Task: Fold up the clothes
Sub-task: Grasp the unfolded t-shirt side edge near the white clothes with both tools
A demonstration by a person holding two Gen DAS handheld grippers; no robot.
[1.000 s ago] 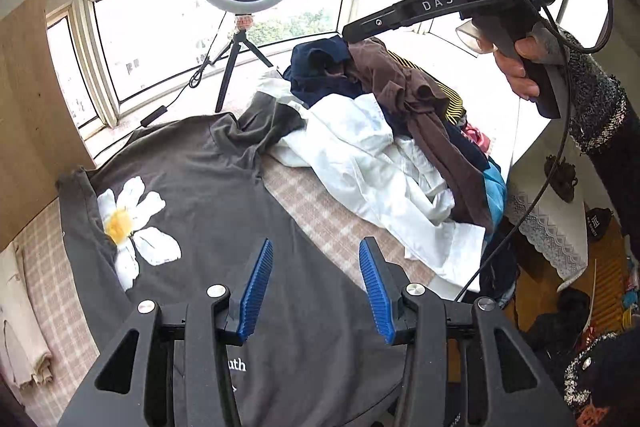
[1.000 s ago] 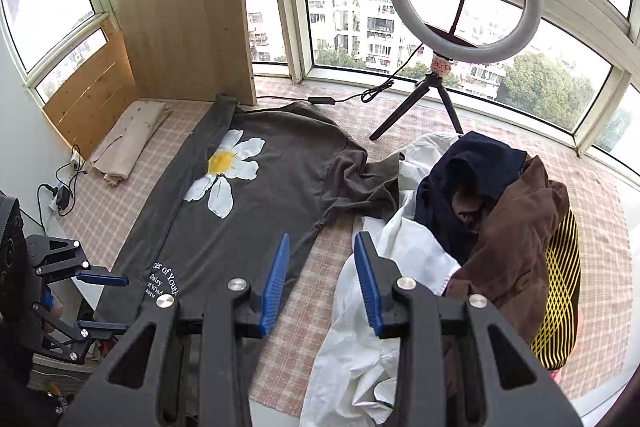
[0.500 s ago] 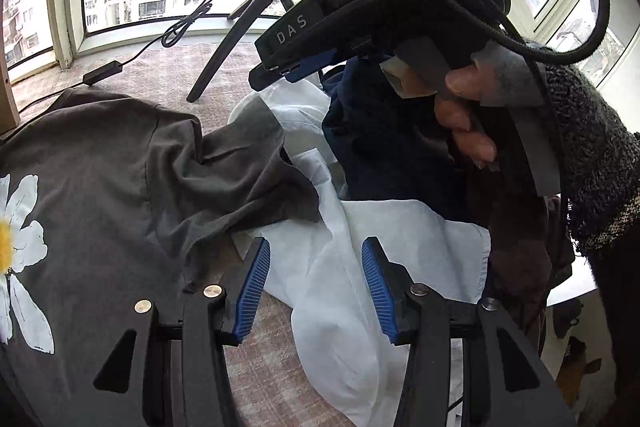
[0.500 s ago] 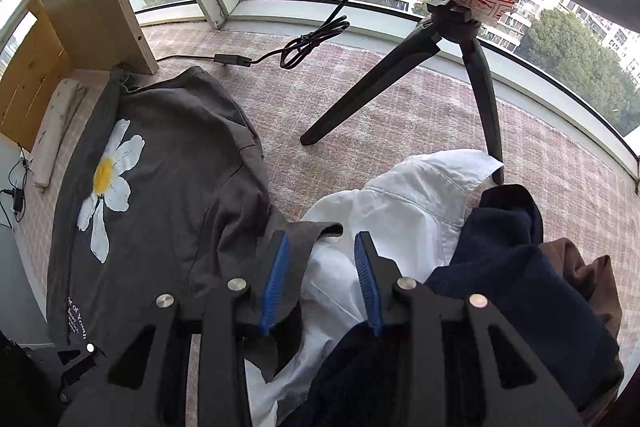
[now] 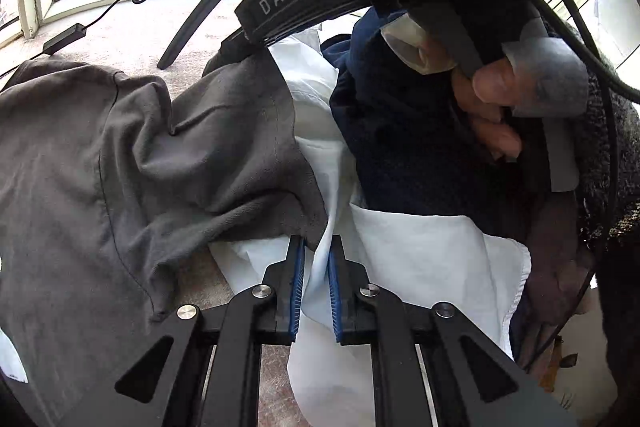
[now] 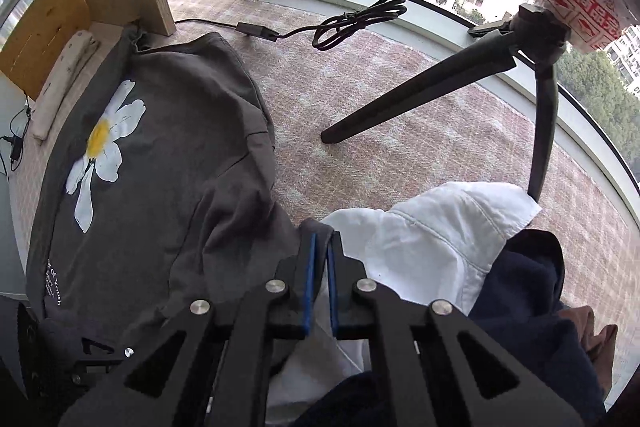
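While my left tongs are closing on a fold of the white shirt, my right tongs have pinched shut where the grey tee's sleeve overlaps that shirt's collar end; which cloth they hold I cannot tell. Both grips sit at the seam between tee and clothes pile. Open worktop lies beyond toward the tripod; the tee runs lengthwise leftward.

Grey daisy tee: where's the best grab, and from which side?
Its crumpled sleeve, at the hem lying over the white shirt. Come from above, jaws across the hem: the fabric bunches up off the mat there, while the body lies flat.
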